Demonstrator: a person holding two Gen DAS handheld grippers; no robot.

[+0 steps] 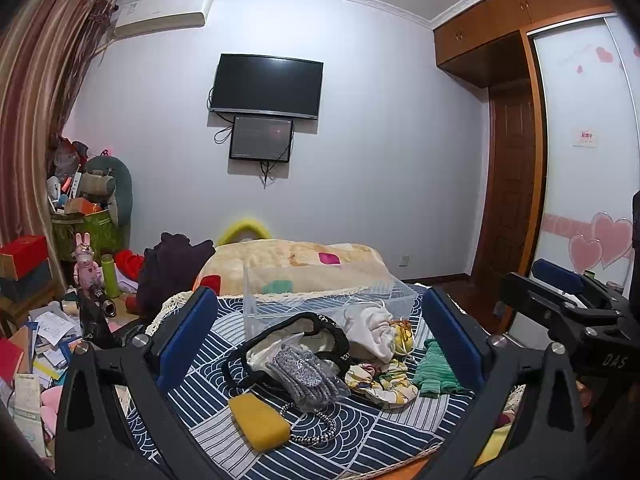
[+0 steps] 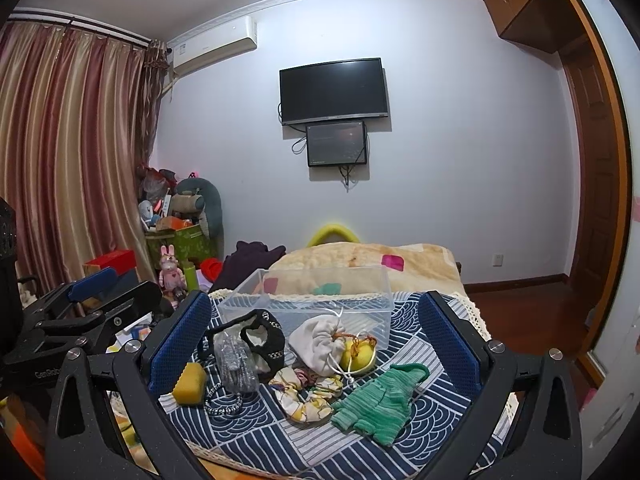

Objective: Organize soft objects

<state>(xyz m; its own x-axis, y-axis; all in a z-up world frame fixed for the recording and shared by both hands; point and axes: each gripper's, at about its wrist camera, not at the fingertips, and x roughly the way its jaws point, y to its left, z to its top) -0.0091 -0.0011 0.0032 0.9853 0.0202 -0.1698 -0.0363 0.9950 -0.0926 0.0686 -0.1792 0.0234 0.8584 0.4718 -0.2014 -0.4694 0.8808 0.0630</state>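
Note:
Soft items lie on a blue patterned cloth (image 2: 352,440) in front of a clear plastic bin (image 2: 320,300). I see a yellow sponge (image 2: 189,384), grey gloves in plastic (image 2: 234,362), a black knitted piece (image 2: 264,338), a white drawstring pouch (image 2: 316,342), a floral scrunchie (image 2: 306,396) and a green knitted garment (image 2: 378,402). My right gripper (image 2: 316,364) is open above them and holds nothing. My left gripper (image 1: 320,356) is open and empty over the gloves (image 1: 306,376), sponge (image 1: 258,422) and bin (image 1: 328,296).
A beige blanket (image 2: 360,264) lies behind the bin. Cluttered boxes, papers and a pink bunny toy (image 1: 86,264) crowd the left side. A wardrobe with heart stickers (image 1: 580,160) stands on the right. A beaded band (image 2: 222,402) lies by the sponge.

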